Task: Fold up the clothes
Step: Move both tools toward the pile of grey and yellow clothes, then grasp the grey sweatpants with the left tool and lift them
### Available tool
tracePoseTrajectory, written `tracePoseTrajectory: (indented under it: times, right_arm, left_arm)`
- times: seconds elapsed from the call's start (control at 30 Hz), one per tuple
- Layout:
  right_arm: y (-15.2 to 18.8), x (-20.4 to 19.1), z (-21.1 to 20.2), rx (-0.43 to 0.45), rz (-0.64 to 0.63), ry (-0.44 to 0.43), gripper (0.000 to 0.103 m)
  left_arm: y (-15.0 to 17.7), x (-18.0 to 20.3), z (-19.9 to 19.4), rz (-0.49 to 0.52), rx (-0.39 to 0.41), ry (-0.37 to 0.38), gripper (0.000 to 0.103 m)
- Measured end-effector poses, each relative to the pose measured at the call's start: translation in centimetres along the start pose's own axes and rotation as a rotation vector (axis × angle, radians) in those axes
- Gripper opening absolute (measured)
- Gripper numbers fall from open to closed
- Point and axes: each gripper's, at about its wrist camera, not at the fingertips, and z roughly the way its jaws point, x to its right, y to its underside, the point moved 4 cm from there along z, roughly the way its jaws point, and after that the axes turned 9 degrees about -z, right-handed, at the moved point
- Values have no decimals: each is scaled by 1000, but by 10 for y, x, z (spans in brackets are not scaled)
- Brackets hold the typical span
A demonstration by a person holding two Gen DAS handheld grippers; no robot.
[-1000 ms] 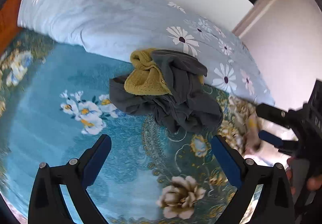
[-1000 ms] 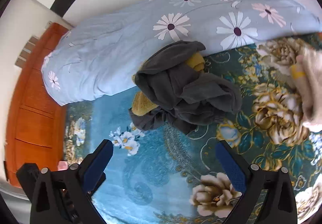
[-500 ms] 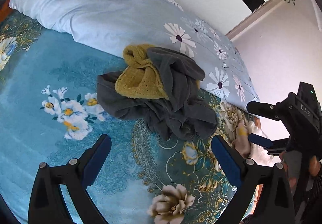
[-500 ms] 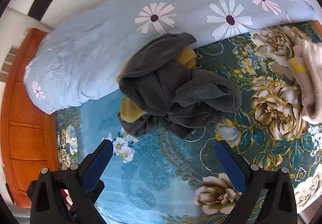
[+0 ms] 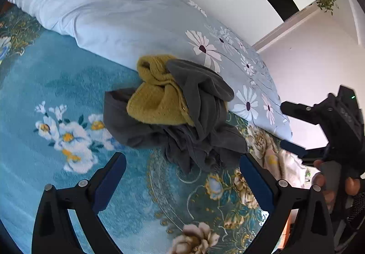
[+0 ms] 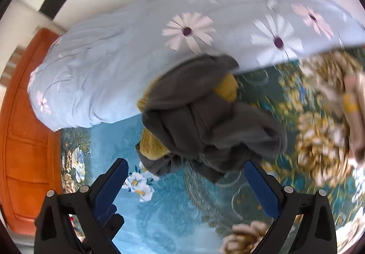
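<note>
Clothes pile (image 5: 178, 114) (grey garment over a yellow knit (image 5: 157, 103)) sits on the blue floral bedspread (image 5: 57, 85), touching the rolled daisy duvet (image 5: 118, 16) behind it. Bare bedspread in front and left of the pile. Left gripper (image 5: 180, 181) and right gripper (image 6: 186, 185) both spread wide, empty, short of the pile. Both have closed in since a second ago; pile unmoved.

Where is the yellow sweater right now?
The yellow sweater lies mid-frame in the left wrist view, tangled in the grey garment on the blue floral blanket, right beside the daisy-print duvet.
</note>
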Motion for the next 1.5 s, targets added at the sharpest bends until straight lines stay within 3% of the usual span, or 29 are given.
tracePoseTrajectory:
  times: [0.33, 0.53, 0.67, 0.83, 1.0, 1.13, 1.33, 1.4, 1.47, 1.5]
  right_arm:
    - [-7, -18, 12, 22, -129, -31, 103]
    - [-14, -12, 18, 34, -196, 23, 103]
    - [-20, -6, 36, -23, -182, 46, 103]
    - [-24, -1, 54, -29, -204, 102, 103]
    - [-26, 1, 66, -27, -220, 82, 103]
    - [-26, 13, 77, -60, -178, 53, 103]
    - [-18, 52, 63, -69, -42, 35, 103]
    - [-9, 65, 55, -82, -17, 43, 103]
    - [0, 78, 47, -94, 8, 51, 103]
    - [5, 84, 43, -101, 21, 55, 103]
  left_arm:
    - [-19, -5, 29, 18, -6, -22, 100]
    - [-31, -3, 39, 12, 2, -7, 100]
    - [-39, 2, 51, 39, -14, -59, 100]
    - [-47, 6, 70, 50, -51, -90, 100]
    - [-48, 9, 89, 37, -93, -81, 100]
    - [-52, 12, 107, 56, -121, -136, 100]
    - [-76, 39, 139, 35, -154, -107, 99]
    - [-82, 44, 151, 28, -173, -131, 83]
    - [-86, 44, 159, 7, -198, -168, 30]
    - [-88, 42, 161, -10, -211, -184, 28]
